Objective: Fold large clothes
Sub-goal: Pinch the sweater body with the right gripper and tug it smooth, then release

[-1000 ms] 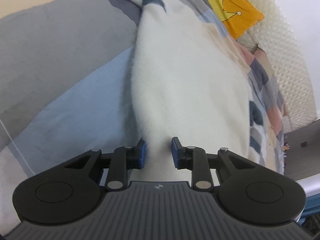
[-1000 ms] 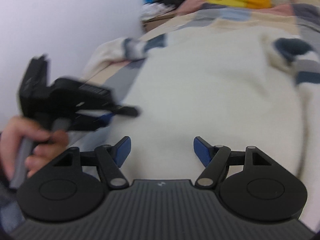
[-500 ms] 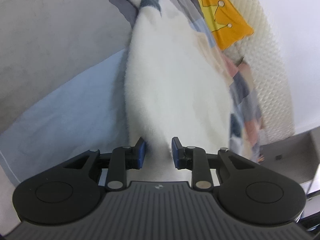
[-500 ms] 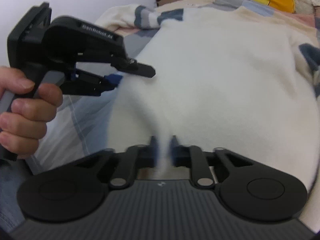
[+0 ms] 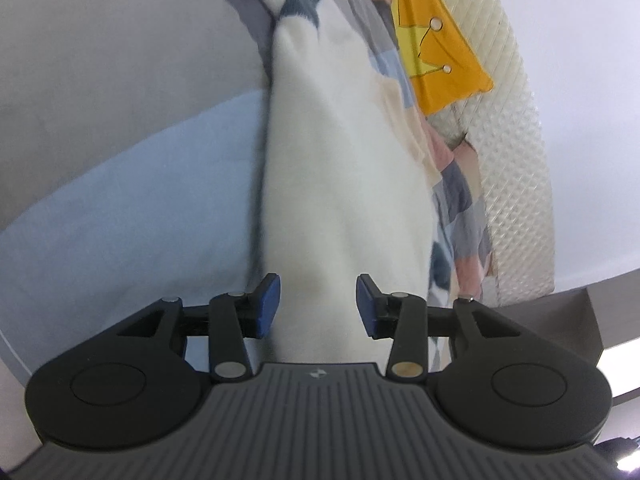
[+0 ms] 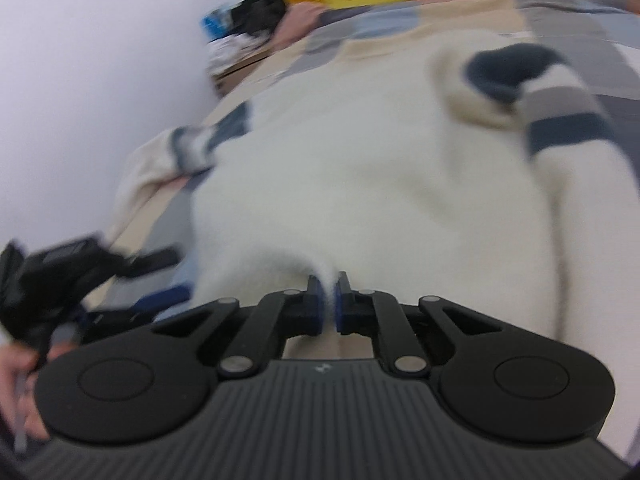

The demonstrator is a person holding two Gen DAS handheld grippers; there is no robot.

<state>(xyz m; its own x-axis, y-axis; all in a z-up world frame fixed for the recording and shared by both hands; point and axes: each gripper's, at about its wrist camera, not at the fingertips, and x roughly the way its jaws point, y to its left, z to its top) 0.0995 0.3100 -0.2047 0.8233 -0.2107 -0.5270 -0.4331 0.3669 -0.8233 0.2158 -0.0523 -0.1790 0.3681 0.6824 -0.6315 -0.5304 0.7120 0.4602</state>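
A fluffy cream sweater (image 6: 360, 184) with navy and grey striped sleeves (image 6: 560, 108) lies spread on a bed. In the right wrist view my right gripper (image 6: 329, 300) is shut, with a pinch of the sweater's near edge between its blue pads. My left gripper (image 5: 318, 306) has its jaws opening; a band of the sweater (image 5: 340, 184) runs between the pads, which stand apart from it. That left gripper (image 6: 172, 278) also shows blurred at the lower left of the right wrist view, beside the sweater's left edge, held by a hand (image 6: 16, 364).
The bed cover (image 5: 120, 160) is a patchwork of grey, light blue, beige and pink. A yellow pillow (image 5: 432, 52) with a crown print lies at the head, against a cream quilted headboard (image 5: 516, 152). Dark clutter (image 6: 248, 12) sits beyond the bed by a white wall.
My right gripper went from wide open to shut on the sweater's near edge. My left gripper's pads, close on the fabric before, have spread apart, and its view has rolled.
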